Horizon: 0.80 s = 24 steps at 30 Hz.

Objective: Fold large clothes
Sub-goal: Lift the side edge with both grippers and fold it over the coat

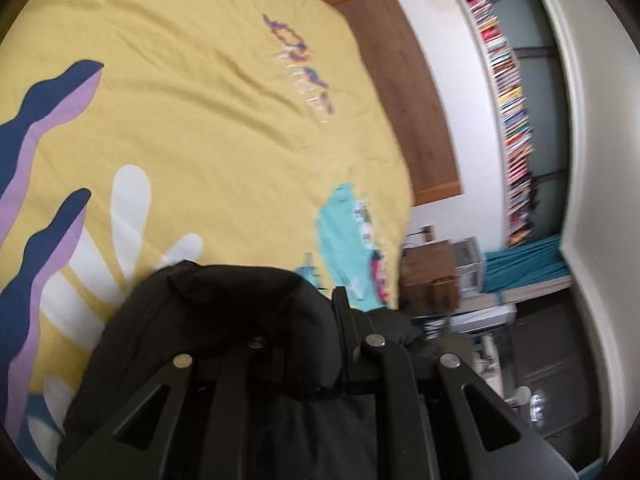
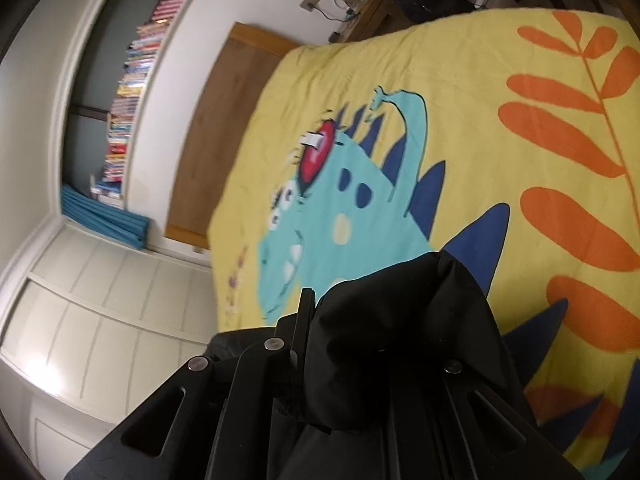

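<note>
A black garment [image 1: 224, 320] is bunched over my left gripper [image 1: 320, 308], whose jaws are shut on a fold of it; one black finger [image 1: 342, 312] shows at the right of the cloth. In the right wrist view the same black garment [image 2: 400, 320] drapes over my right gripper [image 2: 320, 312], also shut on the fabric, with one finger [image 2: 306, 316] showing at the cloth's left. Both grippers hang above a bed with a yellow printed cover [image 1: 200, 128]. The rest of the garment is hidden below the grippers.
The yellow cover [image 2: 460, 92] carries a turquoise dinosaur print [image 2: 340, 208] and orange leaves. A wooden headboard [image 1: 400, 92] stands against a white wall. Shelves of books [image 1: 512, 112], teal curtains [image 2: 104, 216] and white panelled doors [image 2: 100, 300] lie beyond the bed's edge.
</note>
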### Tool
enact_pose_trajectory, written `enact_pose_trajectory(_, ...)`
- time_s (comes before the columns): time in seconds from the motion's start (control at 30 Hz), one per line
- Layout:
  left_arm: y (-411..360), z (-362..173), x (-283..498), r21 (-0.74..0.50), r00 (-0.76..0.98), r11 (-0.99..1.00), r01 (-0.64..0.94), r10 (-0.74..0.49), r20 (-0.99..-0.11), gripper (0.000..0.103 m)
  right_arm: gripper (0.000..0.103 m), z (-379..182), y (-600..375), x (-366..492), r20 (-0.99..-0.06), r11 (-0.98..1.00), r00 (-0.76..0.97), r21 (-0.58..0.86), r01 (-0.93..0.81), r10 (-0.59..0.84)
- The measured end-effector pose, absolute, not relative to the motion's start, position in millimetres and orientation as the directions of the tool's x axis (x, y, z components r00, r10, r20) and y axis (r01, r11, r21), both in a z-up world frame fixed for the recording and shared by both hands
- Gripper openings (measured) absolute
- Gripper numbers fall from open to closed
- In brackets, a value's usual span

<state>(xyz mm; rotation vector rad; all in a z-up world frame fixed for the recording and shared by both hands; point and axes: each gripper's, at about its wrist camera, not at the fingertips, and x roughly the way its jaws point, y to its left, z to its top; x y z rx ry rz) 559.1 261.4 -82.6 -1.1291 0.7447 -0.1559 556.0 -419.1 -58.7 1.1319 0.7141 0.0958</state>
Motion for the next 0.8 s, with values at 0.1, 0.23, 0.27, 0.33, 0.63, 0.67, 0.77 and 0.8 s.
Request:
enact_pose_trajectory(0.1, 256.4, -111.6, 578.5, -0.850, 0.735, 0.450, -0.273, -0.472, -0.486, 0.016, 0.009, -75.8, -414.8, 571.0, -0.507, 0.472, 0.761, 0.828, 0.301, 0.404)
enact_pose_trajectory(0.23, 251.9, -135.6, 599.4, -0.841, 0.707, 0.452, -0.296, -0.488, -0.512, 0.016, 0.009, -96.0, -411.4, 584.7, -0.530, 0.471, 0.743, 0.820, 0.325, 0.410)
enact_pose_trajectory(0.27, 251.4, -138.2, 604.0, -0.840, 0.703, 0.450, -0.302, -0.490, -0.516, 0.016, 0.009, -97.6, -411.4, 585.9, -0.533, 0.470, 0.740, 0.819, 0.330, 0.409)
enact_pose_trajectory(0.33, 250.1, -139.3, 608.4, -0.841, 0.702, 0.449, -0.301, -0.493, -0.514, 0.017, 0.013, -97.4, -412.3, 587.1, -0.536, 0.464, 0.737, 0.819, 0.337, 0.412)
enact_pose_trajectory(0.63, 272.6, -85.9, 589.1, -0.899, 0.773, 0.364, -0.245, -0.487, -0.408, 0.052, 0.078, -63.3, -423.8, 570.0, -0.437, 0.410, 0.805, 0.871, 0.269, 0.402)
enact_pose_trajectory(0.67, 277.5, -75.3, 586.3, -0.900, 0.785, 0.367, -0.237, -0.473, -0.400, 0.052, 0.078, -54.8, -427.1, 567.9, -0.428, 0.413, 0.813, 0.873, 0.259, 0.395)
enact_pose_trajectory(0.77, 288.0, -40.5, 572.0, -0.887, 0.811, 0.409, -0.215, -0.431, -0.396, 0.052, 0.078, -24.9, -435.5, 560.6, -0.407, 0.435, 0.826, 0.872, 0.225, 0.390)
enact_pose_trajectory(0.8, 289.5, -29.7, 566.2, -0.872, 0.810, 0.439, -0.218, -0.417, -0.413, 0.052, 0.078, -15.4, -435.7, 558.0, -0.406, 0.452, 0.827, 0.866, 0.213, 0.389)
